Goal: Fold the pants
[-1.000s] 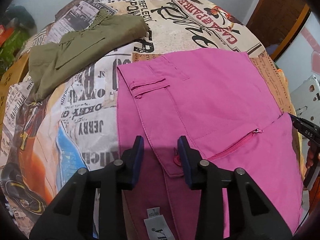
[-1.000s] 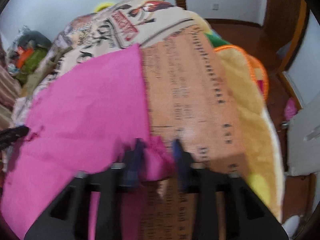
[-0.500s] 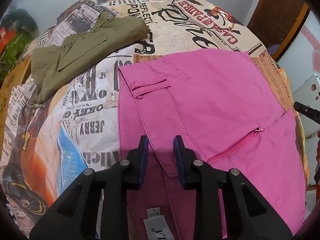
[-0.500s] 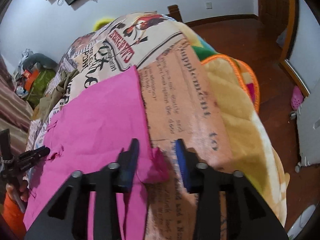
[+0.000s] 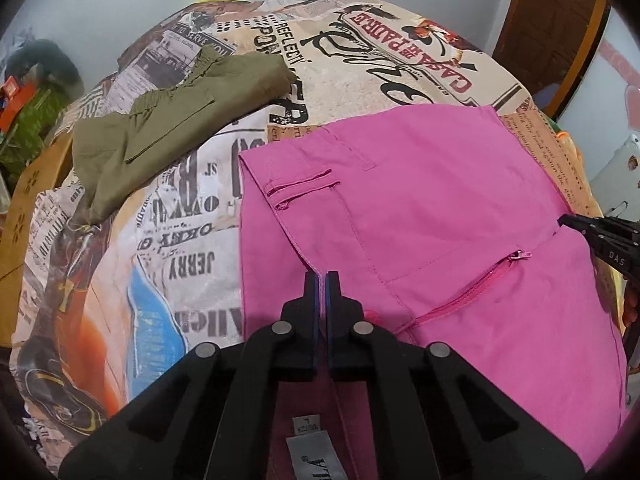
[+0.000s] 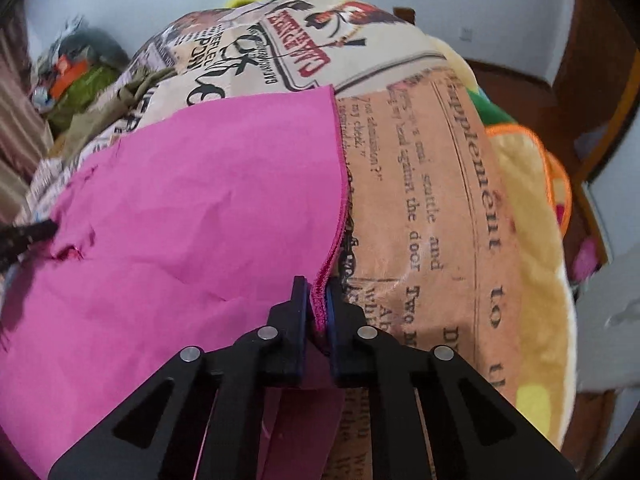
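Pinching pink cotton pants (image 5: 420, 208), right tool (image 6: 318, 300) clamped

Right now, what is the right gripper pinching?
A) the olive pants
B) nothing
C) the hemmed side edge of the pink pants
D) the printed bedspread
C: in the right wrist view the right gripper is shut on the stitched edge of the pink pants.
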The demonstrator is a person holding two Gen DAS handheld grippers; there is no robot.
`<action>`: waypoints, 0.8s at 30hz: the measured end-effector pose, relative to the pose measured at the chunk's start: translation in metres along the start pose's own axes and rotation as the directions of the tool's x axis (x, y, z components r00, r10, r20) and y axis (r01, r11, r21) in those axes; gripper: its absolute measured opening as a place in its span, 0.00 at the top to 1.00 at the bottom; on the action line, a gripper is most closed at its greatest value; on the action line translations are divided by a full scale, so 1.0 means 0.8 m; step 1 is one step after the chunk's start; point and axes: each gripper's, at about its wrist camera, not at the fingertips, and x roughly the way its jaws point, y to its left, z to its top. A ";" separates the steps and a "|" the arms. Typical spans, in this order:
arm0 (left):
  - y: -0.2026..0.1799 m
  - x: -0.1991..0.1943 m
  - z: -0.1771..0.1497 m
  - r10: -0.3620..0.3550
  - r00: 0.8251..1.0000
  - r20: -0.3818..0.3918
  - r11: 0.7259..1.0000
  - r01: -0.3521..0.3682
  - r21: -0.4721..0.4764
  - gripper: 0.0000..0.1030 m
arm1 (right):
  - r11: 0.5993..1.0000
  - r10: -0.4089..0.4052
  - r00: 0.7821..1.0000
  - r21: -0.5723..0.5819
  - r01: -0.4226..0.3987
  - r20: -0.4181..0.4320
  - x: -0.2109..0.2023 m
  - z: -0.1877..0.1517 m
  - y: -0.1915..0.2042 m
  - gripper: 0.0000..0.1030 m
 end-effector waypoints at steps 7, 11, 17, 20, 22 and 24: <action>0.004 0.007 0.003 0.010 1.000 -0.014 0.999 -0.009 0.032 0.96 | 0.995 -0.070 0.997 -0.067 0.072 0.034 0.003 0.008 0.001 0.95; 0.002 0.008 0.001 0.028 1.000 -0.011 0.998 -0.027 0.049 0.96 | 0.976 -0.113 0.994 -0.187 0.111 0.001 0.011 0.015 0.011 0.95; 0.005 0.014 0.000 0.027 0.999 -0.020 0.999 -0.026 0.037 0.95 | 0.960 -0.170 0.985 -0.231 0.161 -0.017 0.020 0.023 0.005 0.95; 0.002 0.015 -0.001 0.041 0.999 -0.021 0.998 -0.040 0.049 0.95 | 0.964 -0.216 0.975 -0.170 0.206 -0.043 0.018 0.029 -0.015 0.95; 0.002 0.015 -0.001 0.038 0.999 -0.020 0.998 -0.037 0.048 0.95 | 0.980 -0.183 0.982 -0.093 0.178 -0.048 0.004 0.030 -0.032 0.94; 0.005 0.014 -0.002 0.020 1.000 -0.019 0.999 -0.020 0.032 0.95 | 0.994 -0.112 0.993 -0.014 0.111 -0.031 -0.021 0.030 -0.038 0.93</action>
